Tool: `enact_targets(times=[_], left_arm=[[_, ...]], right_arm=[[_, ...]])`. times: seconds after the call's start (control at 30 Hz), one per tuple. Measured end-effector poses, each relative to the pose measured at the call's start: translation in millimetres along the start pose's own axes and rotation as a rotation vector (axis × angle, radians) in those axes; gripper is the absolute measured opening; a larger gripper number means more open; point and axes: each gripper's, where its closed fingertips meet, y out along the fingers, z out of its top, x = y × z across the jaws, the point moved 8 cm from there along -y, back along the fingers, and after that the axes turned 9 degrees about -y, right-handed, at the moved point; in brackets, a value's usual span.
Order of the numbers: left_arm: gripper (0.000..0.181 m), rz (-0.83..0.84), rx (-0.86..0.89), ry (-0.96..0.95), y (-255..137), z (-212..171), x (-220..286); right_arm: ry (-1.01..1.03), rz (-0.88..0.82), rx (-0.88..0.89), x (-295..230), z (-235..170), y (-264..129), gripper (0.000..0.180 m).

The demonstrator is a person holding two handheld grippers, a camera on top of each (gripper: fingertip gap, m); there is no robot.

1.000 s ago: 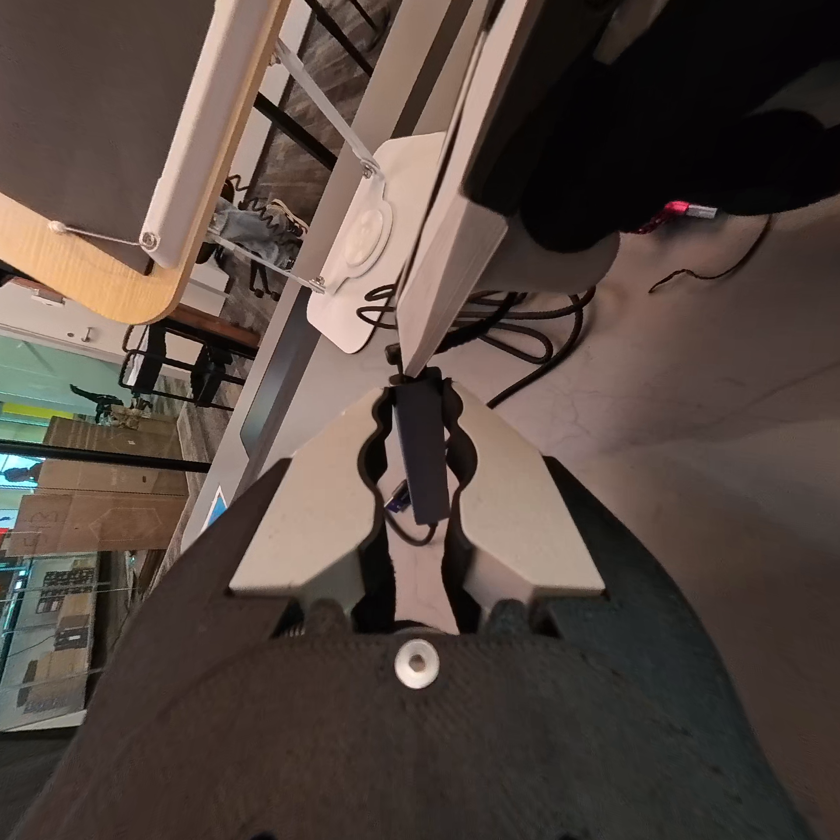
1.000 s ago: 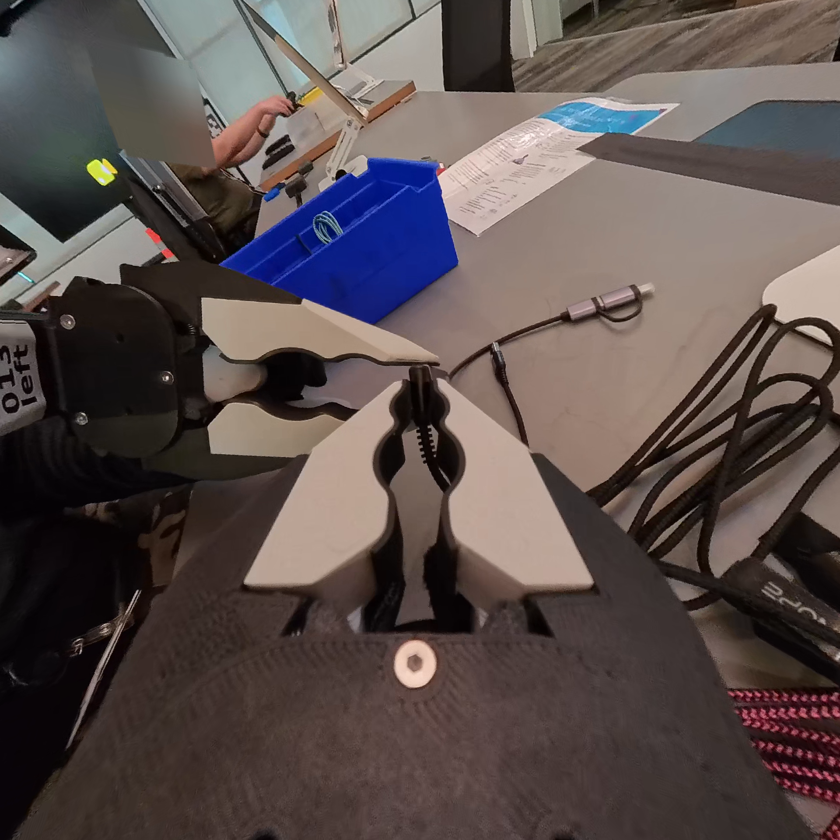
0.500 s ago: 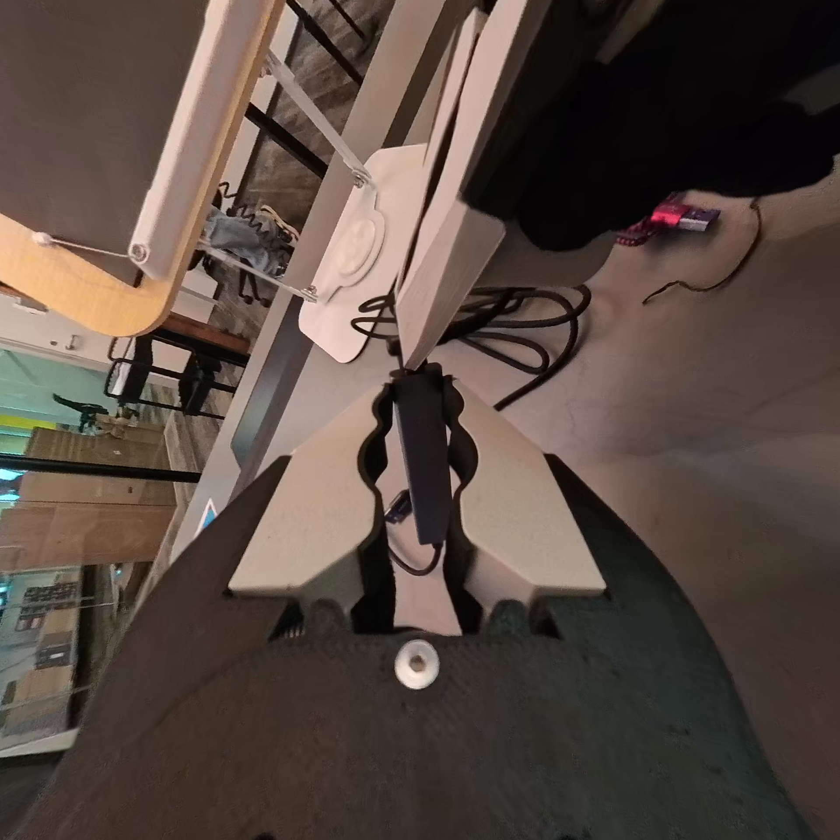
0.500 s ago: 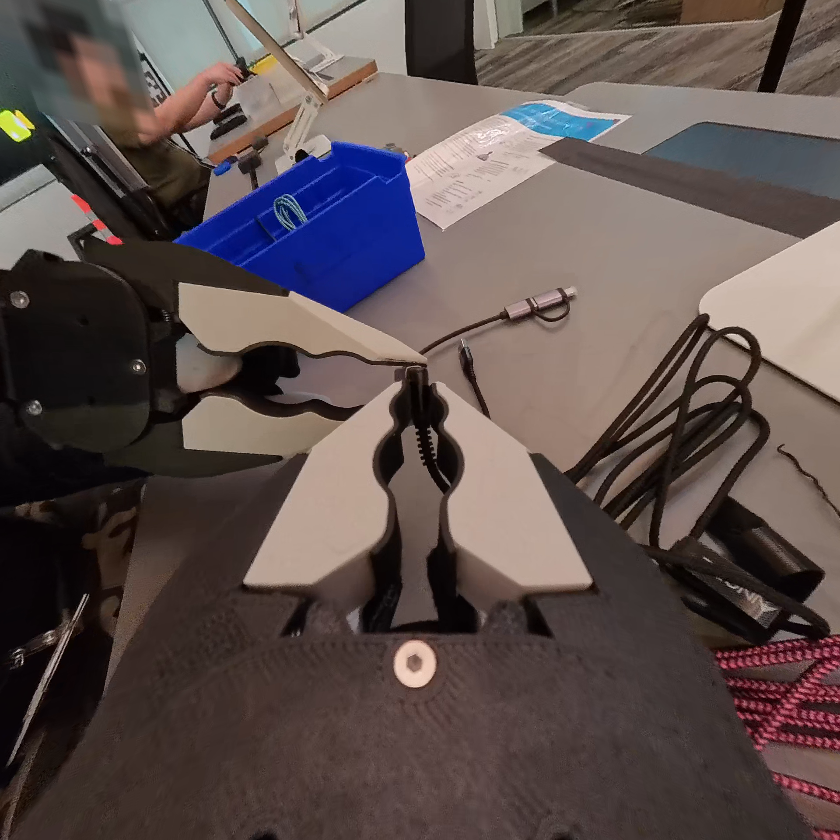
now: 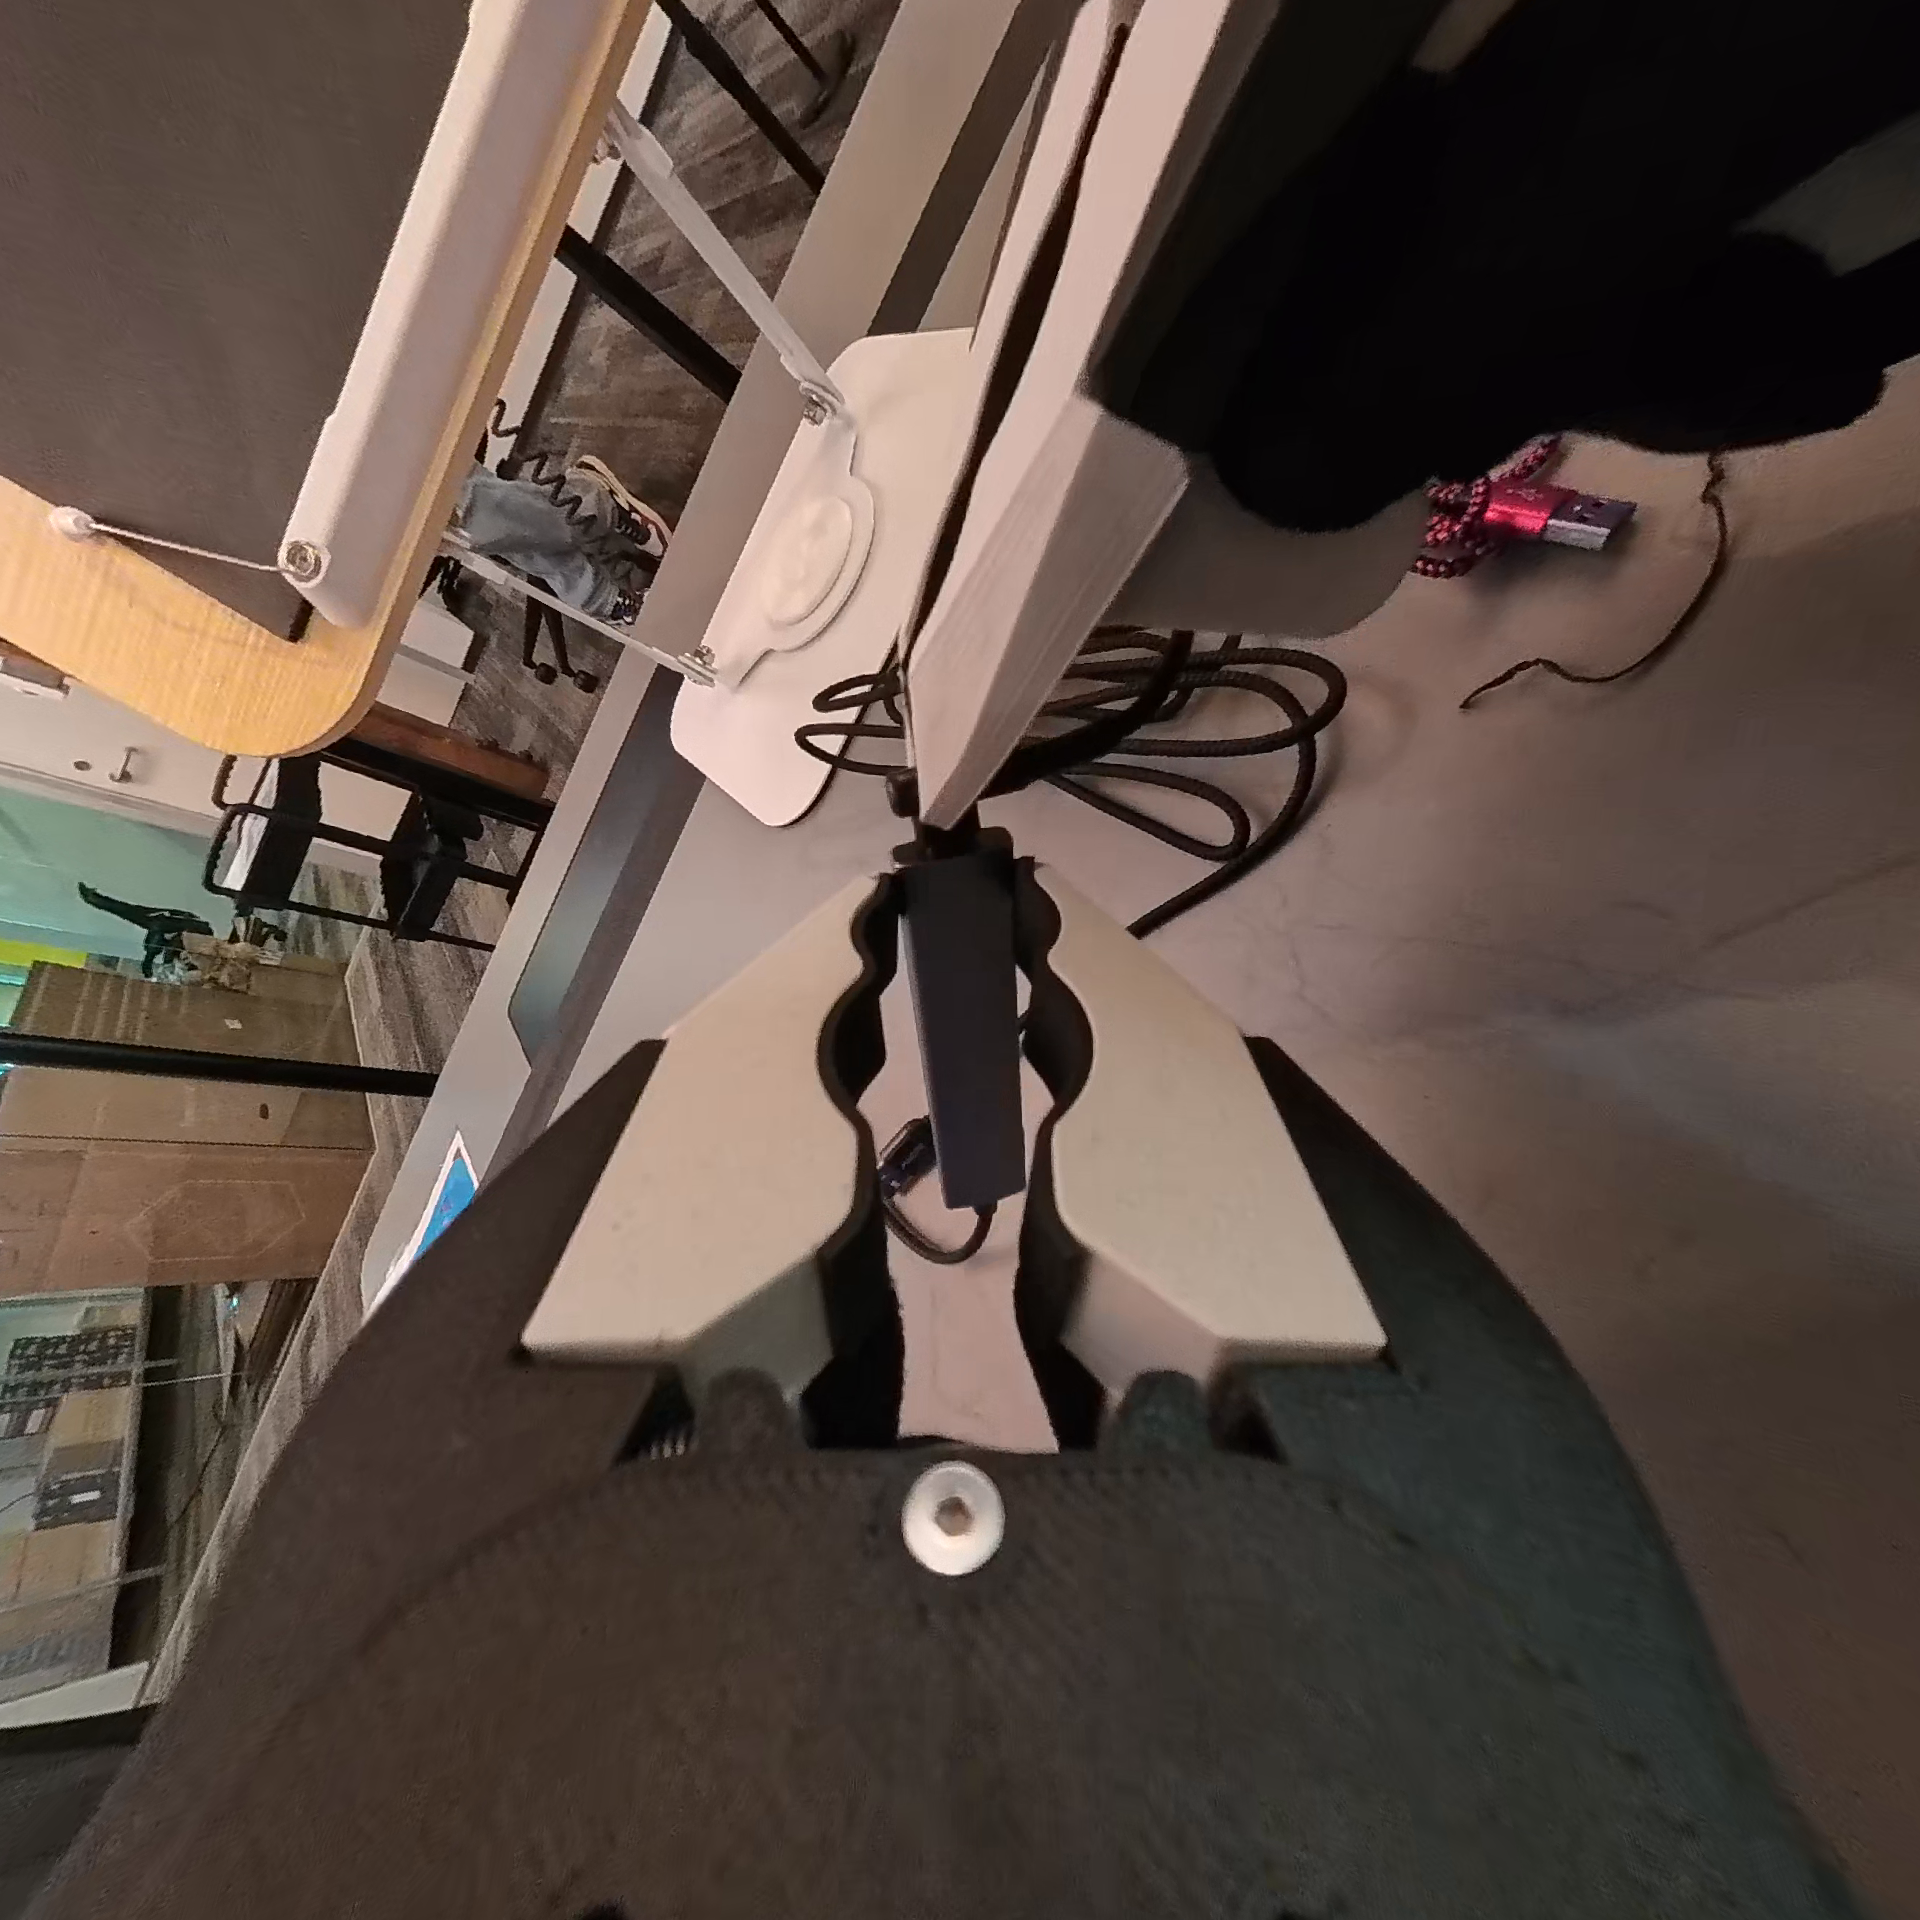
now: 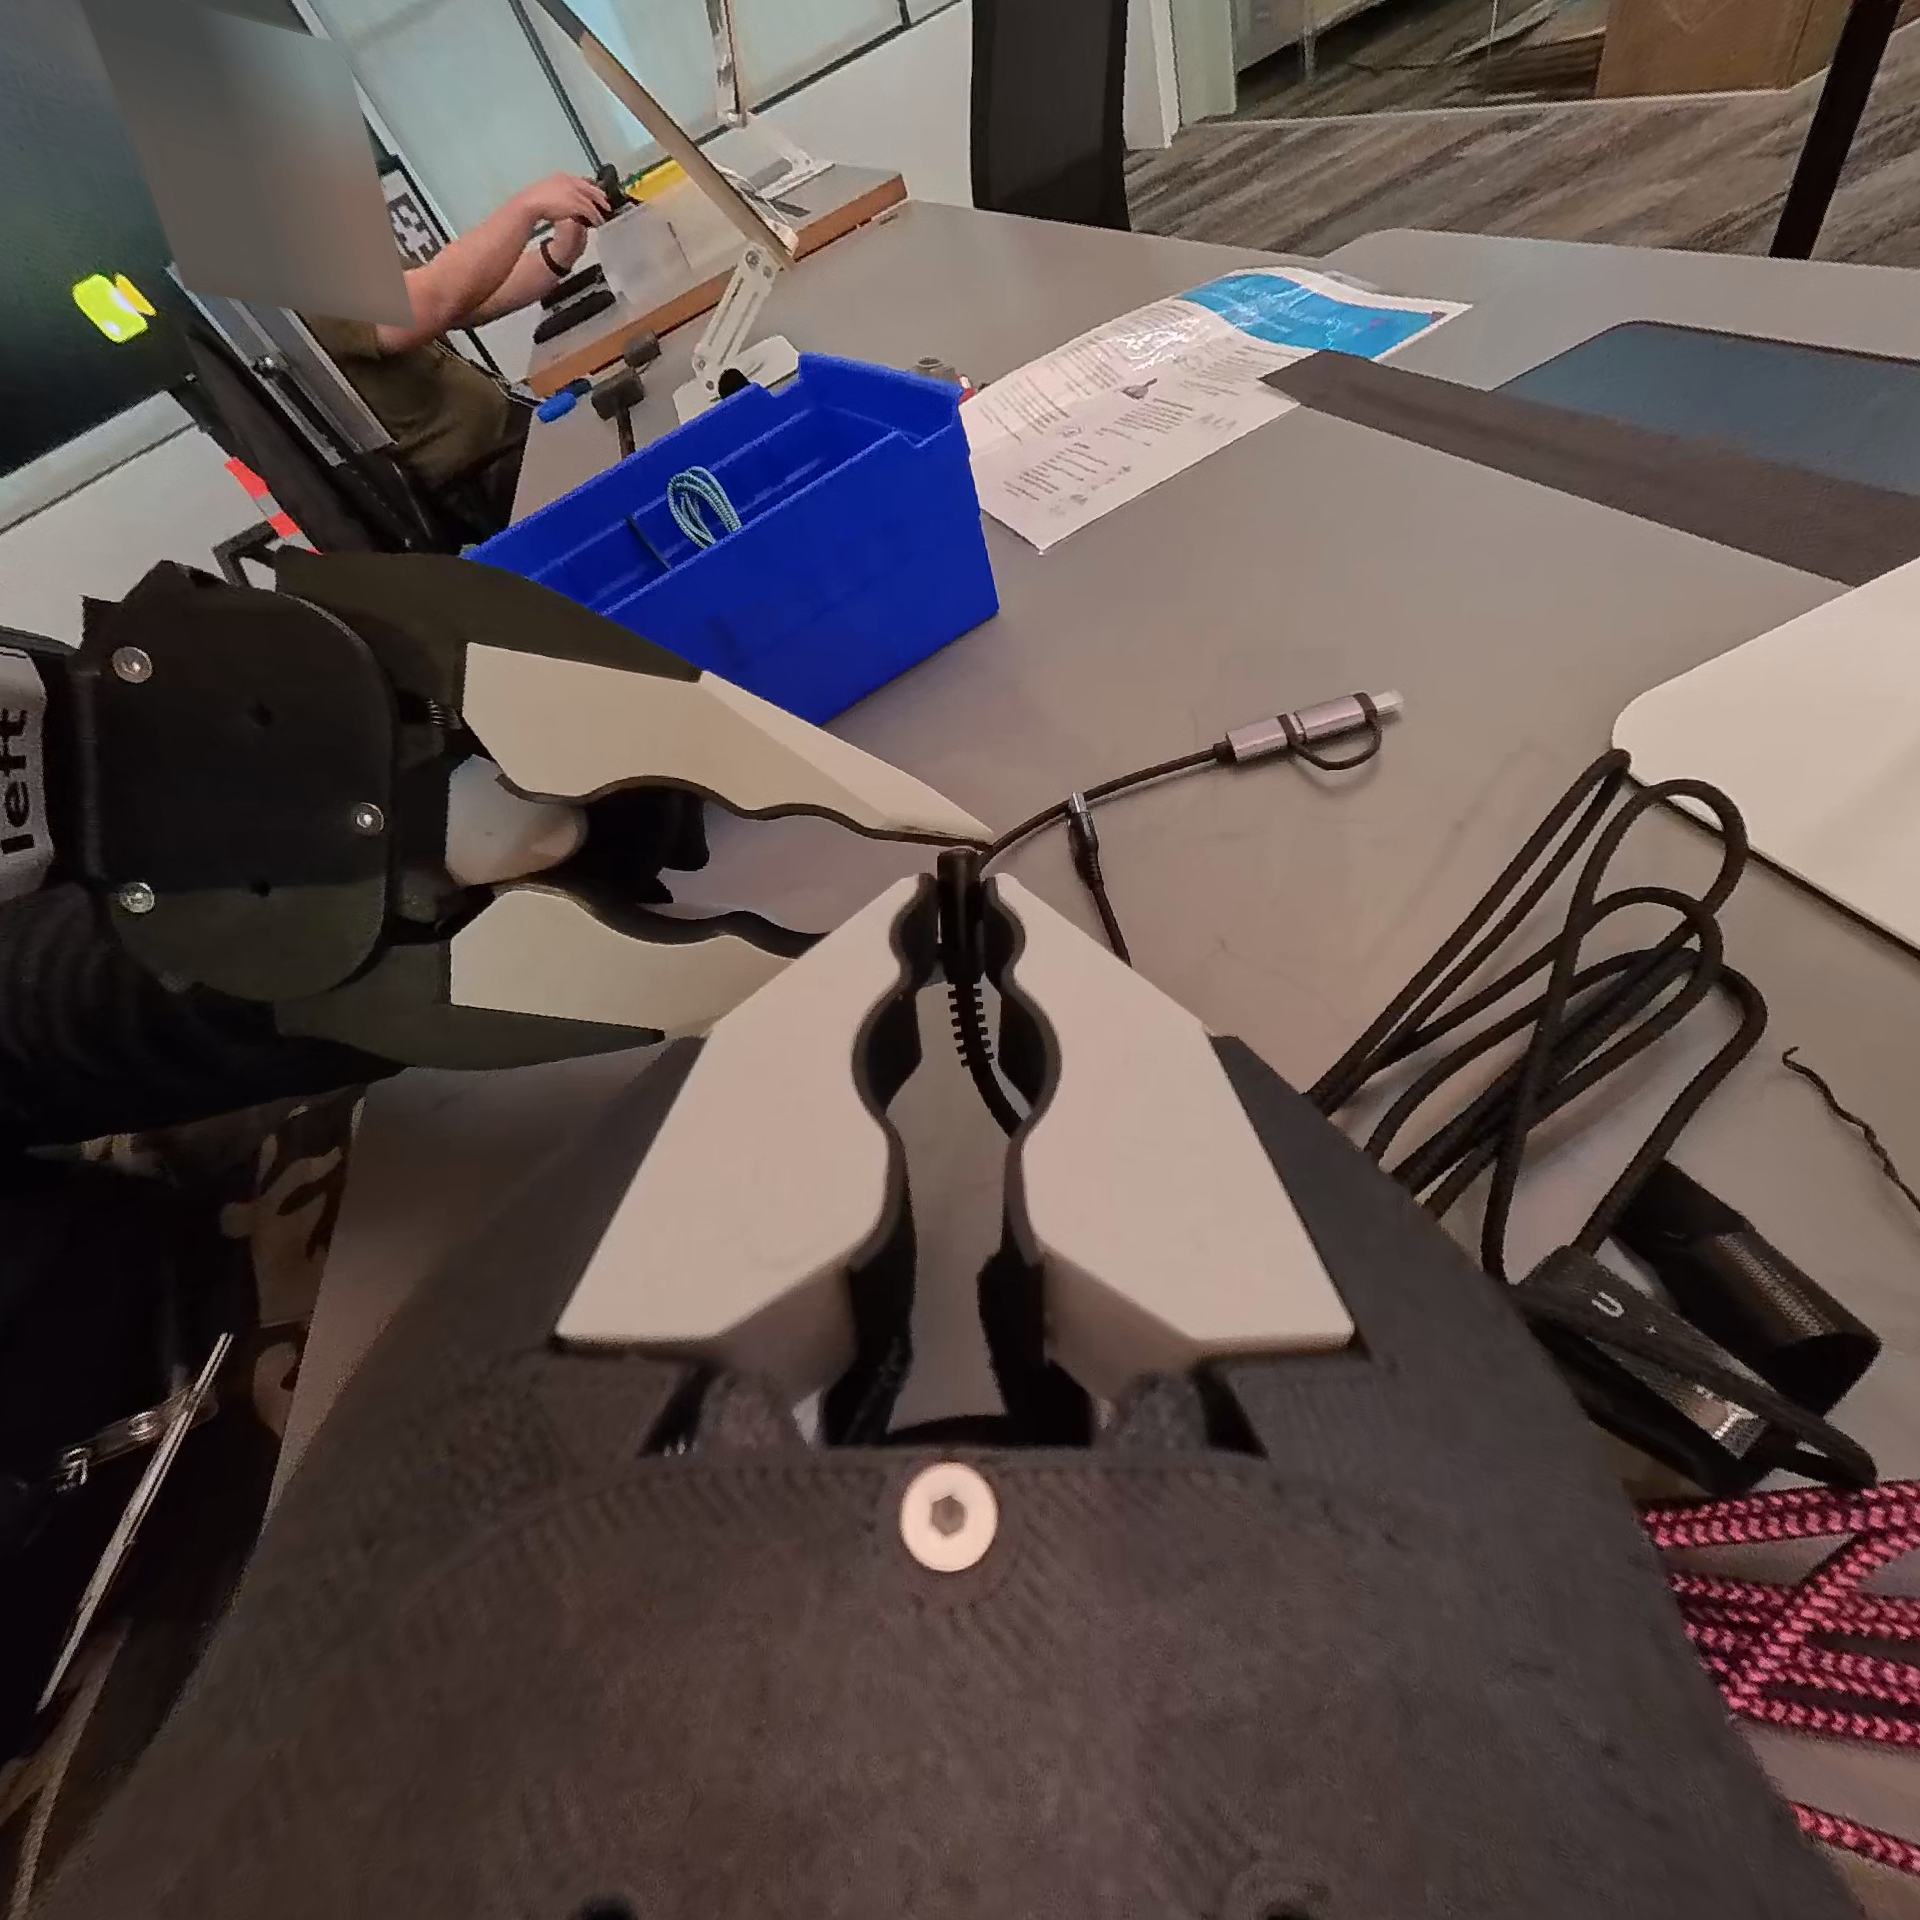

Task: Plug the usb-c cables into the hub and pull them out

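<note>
blue bin [image 6: 831, 561] holds a coiled light-blue cable [image 6: 704, 516].

An open-plan office doubling as a lab: long grey table [image 6: 1351, 582] surfaces run across a patterned carpet floor [image 6: 1455, 177], with a black office chair [image 6: 1049, 104] pushed in. A person [image 6: 436, 343] works at a neighbouring wood-topped desk [image 6: 748, 249]. A blue parts bin [image 6: 810, 561], a printed sheet [image 6: 1195, 384] and coiled black cables [image 6: 1558, 997] lie about, cardboard boxes [image 5: 177, 1122] stacked beyond.
</note>
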Motion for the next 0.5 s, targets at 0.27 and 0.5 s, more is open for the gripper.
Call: enact_targets(times=[0.27, 0.5], left_arm=[[0.018, 0.010, 0.000, 0.022, -1.0, 1.3, 2.7], [0.018, 0.029, -0.020, 0.082, -0.3, 4.9, 7.9]], right_arm=[[0.000, 0.002, -0.022, -0.9, -0.9, -1.4, 0.006], [-0.014, -0.015, -0.059, -1.6, -2.1, -3.2, 0.006]])
